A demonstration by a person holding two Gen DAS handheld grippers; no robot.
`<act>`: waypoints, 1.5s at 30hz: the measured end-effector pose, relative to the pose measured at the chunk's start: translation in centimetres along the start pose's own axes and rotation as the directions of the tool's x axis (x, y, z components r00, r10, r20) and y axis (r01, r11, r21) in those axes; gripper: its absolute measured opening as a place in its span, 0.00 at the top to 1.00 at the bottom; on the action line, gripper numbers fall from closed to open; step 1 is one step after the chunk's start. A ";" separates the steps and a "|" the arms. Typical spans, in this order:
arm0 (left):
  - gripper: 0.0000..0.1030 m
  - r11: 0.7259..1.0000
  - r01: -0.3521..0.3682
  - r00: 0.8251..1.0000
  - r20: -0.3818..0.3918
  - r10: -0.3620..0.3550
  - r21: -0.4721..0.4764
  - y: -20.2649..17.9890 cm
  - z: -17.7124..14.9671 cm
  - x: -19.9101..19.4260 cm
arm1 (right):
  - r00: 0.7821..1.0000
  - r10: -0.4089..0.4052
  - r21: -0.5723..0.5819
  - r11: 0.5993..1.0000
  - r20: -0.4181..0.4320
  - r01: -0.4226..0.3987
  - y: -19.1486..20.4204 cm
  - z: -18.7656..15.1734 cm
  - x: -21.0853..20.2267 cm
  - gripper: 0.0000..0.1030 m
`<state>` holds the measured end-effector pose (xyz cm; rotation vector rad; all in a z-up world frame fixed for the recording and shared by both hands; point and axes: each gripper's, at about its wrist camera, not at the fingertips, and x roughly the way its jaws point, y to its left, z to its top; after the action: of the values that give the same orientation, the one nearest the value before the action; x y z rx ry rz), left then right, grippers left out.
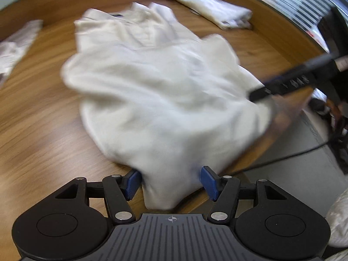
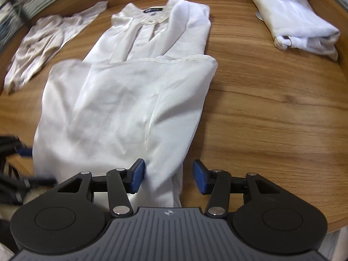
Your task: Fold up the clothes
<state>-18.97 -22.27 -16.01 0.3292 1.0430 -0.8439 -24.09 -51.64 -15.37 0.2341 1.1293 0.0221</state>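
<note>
Right wrist view, right gripper [image 2: 168,178] tilted down, jaws spread around blouse [image 2: 121,108] hem, left gripper [image 1: 169,182] likewise.

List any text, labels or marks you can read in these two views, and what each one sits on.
Dark neck label inside the collar of the white shirt: pale lettering, too small and blurred to read.
Crosshair mark, no words, on the body of the left gripper and of the right gripper.
Folded white garment and crumpled beige garment: no text visible.
</note>
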 end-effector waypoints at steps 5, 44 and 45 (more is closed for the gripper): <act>0.38 0.988 -0.129 0.988 0.100 0.121 0.079 0.6 -2.1 -3.4 | 0.996 -0.006 -0.076 0.997 0.090 0.013 0.7 -2.3 -2.7 0.46; 0.92 0.907 -0.172 0.964 0.255 0.074 0.385 -0.4 3.1 -7.2 | 0.955 -0.074 -0.683 0.683 0.287 0.258 8.2 -2.2 -7.7 0.86; 0.92 0.914 -0.174 0.961 0.265 0.076 0.367 0.0 4.0 -7.3 | 0.953 -0.080 -0.669 0.694 0.294 0.265 8.2 -1.1 -7.9 0.87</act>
<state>-18.18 -21.40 -7.72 0.6047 0.6107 -0.9467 -27.65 -44.55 -7.14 -0.5559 0.8178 0.2496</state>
